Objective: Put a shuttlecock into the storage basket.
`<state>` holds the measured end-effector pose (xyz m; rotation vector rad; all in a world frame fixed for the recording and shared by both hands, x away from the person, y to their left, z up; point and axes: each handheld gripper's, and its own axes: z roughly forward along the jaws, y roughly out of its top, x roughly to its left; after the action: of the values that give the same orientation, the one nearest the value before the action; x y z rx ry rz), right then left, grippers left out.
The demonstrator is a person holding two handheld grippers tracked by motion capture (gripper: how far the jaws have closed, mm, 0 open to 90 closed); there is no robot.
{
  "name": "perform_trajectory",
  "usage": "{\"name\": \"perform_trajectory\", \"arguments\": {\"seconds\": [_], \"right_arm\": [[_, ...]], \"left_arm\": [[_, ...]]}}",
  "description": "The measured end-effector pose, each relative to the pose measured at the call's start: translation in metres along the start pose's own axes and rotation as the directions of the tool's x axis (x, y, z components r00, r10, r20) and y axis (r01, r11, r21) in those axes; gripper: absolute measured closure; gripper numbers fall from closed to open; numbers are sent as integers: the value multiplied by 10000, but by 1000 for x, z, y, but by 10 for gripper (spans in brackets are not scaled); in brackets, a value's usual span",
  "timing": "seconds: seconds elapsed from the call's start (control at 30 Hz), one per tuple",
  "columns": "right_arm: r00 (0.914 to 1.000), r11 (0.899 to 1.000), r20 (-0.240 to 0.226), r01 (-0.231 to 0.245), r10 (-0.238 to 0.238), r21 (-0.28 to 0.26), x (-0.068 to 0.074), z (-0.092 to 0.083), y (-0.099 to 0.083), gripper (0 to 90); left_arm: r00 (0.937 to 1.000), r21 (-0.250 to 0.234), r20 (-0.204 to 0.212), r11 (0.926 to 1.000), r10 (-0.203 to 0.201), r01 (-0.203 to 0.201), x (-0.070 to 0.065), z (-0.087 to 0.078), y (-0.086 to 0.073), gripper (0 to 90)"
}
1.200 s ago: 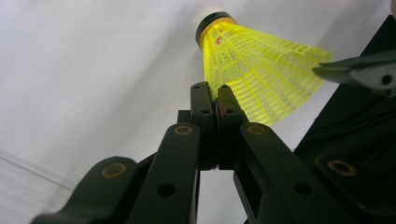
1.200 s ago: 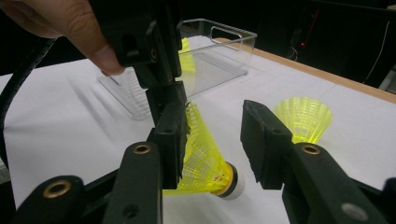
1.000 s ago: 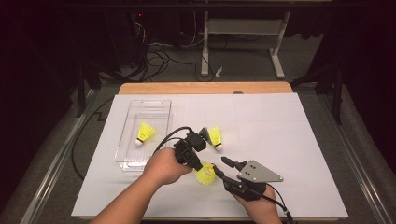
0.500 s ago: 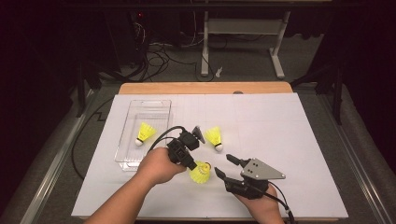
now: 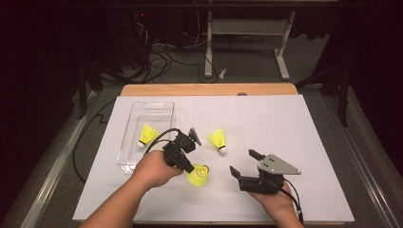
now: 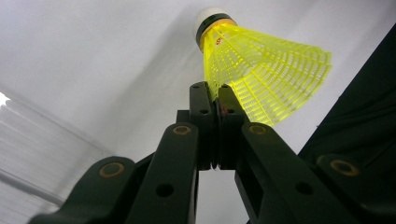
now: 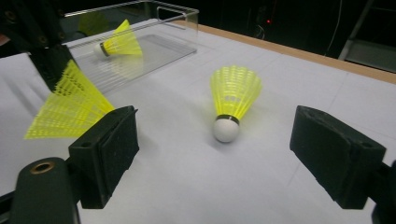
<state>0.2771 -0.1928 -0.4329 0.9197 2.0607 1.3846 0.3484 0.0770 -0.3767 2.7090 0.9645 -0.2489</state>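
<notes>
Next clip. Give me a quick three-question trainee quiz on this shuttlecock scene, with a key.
1. True or false: the left hand-held gripper is shut on a yellow shuttlecock.
2. How many shuttlecocks lie in the clear tray?
3. Are the right hand-held gripper jaws (a) clamped on a shuttlecock, (b) open with nothing held?

Key: 1 true, on its skirt; 2 one; 3 b, and they have just been opening, with the loose shuttlecock lying ahead on the white table.

Left gripper (image 5: 189,164) clamped tight, right gripper (image 5: 242,162) jaws just opening, gaping wide
</notes>
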Motion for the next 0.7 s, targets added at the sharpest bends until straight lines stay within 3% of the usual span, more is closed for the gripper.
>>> {"name": "perform_trajectory", "arguments": {"seconds": [0.37, 0.57, 0.7], "right_arm": [[9975, 9994, 707, 4, -29, 344, -30, -23, -18, 153], [9920, 9976, 1207, -427, 359, 538, -50, -41, -33, 75], [9880, 9967, 1437, -641, 564, 497, -56, -49, -40, 2]], "left_arm": [[9999, -77, 92, 9999, -84, 85, 6, 0, -7, 884], [9999, -124, 114, 9999, -75, 77, 8, -3, -9, 884], [9999, -171, 109, 9998, -109, 111, 7, -3, -10, 884]]}}
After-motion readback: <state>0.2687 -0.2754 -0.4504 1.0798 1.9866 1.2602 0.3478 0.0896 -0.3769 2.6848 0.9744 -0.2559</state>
